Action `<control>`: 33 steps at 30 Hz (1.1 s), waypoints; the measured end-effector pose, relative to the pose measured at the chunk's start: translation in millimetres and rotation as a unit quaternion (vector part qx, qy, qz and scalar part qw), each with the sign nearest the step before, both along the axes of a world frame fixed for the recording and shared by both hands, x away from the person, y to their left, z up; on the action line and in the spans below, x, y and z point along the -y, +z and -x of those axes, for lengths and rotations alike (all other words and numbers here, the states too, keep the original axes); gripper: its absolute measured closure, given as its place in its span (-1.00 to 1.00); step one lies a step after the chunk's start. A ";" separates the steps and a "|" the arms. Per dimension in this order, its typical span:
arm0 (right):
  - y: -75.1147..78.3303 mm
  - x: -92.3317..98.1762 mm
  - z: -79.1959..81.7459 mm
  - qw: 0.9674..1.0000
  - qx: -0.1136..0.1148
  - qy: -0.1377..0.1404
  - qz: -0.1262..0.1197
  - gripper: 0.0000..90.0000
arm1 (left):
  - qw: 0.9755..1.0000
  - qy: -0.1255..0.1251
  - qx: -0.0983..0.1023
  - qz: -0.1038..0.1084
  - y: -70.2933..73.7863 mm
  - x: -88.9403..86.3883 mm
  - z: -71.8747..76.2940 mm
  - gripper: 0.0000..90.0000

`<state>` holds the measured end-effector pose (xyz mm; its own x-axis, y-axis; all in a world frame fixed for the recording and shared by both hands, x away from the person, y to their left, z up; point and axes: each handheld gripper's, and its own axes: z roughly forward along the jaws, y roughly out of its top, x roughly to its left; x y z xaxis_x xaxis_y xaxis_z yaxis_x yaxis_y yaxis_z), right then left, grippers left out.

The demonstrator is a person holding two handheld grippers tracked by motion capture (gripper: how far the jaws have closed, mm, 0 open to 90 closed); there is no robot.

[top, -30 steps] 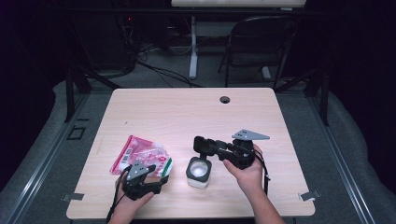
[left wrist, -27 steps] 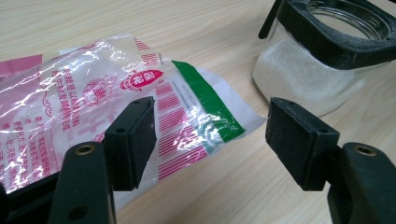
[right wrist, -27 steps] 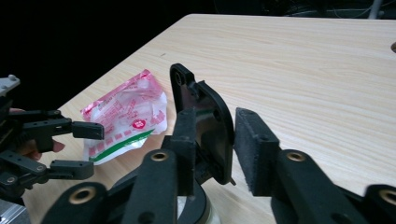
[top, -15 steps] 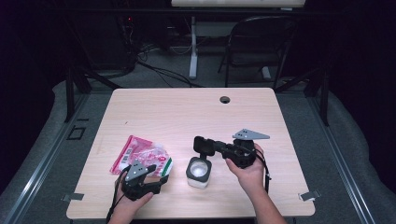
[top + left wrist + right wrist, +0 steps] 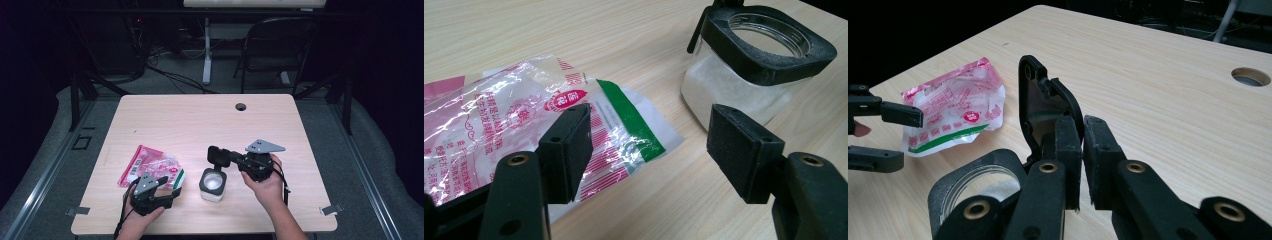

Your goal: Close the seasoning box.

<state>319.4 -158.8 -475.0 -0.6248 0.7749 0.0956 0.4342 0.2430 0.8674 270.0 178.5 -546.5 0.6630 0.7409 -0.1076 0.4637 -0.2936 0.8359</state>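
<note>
Jar [image 5: 212, 183]: clear, squarish body, rounded corners, white powder inside, black collar round open mouth; stands upright, uncovered, near front edge of bench [image 5: 200, 120].

Lid [image 5: 1045, 102]: black, hinged flip type, glossy inner face; swung up off jar mouth, standing nearly on edge at jar's far-right rim, lower edge pinched in right gripper [image 5: 1082, 165].

Packet [image 5: 152, 167]: clear plastic, pink-red print, green stripe at one end, crinkled; lies flat just left of jar, not touching it.

Glossy plastic packet [image 5: 524, 125]; frosted jar [image 5: 734, 95]; wooden table [image 5: 200, 125].
</note>
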 end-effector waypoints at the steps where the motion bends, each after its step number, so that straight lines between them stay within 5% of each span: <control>1: 0.1 -0.1 0.2 1.000 0.001 0.000 0.001 0.91 | 1.000 0.000 0.001 0.000 0.0 0.0 0.0 -0.24; 11: 0.1 -2.2 4.8 1.000 0.020 0.007 0.014 0.91 | 1.000 -0.003 0.003 0.001 2.7 1.7 0.2 -0.23; 19: 1.8 -7.3 16.0 0.997 0.052 0.022 0.053 0.91 | 1.000 -0.009 0.009 0.006 4.7 4.1 -2.4 -0.23; 33: -0.6 -8.6 26.0 0.998 0.033 0.040 0.023 0.72 | 1.000 -0.023 0.011 0.015 6.6 10.4 -10.4 -0.20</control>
